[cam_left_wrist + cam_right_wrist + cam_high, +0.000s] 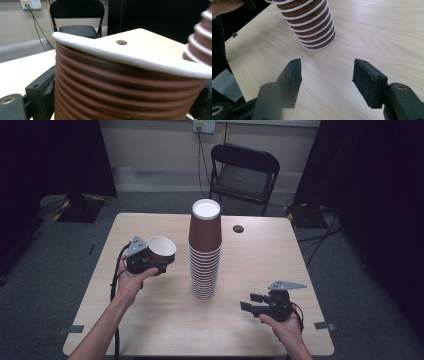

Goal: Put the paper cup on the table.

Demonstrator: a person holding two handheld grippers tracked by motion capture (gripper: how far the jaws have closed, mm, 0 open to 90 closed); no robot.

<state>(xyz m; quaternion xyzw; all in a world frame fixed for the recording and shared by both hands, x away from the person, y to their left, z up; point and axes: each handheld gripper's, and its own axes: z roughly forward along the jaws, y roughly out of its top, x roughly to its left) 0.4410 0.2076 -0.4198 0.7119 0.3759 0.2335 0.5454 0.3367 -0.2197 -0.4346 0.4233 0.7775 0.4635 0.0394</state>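
Note:
A tall stack of brown paper cups [205, 255] stands upside down in the middle of the wooden table [165, 320], white rims ringing its lower half. My left gripper [152, 265] is left of the stack and above the table, shut on a single brown ribbed cup [161, 247] whose white inside faces up and to the right. In the left gripper view that cup [120, 82] sits between the jaws, with one black finger [40, 95] at its left side. My right gripper [251, 301] hovers open near the front right, its jaws [327, 82] wide apart over bare wood, short of the stack [312, 27].
A small round hole [238, 228] lies in the table behind the stack. A black folding chair [245, 170] stands beyond the far edge. Grey tape marks [76, 328] sit at the front corners. Dark curtains flank the room.

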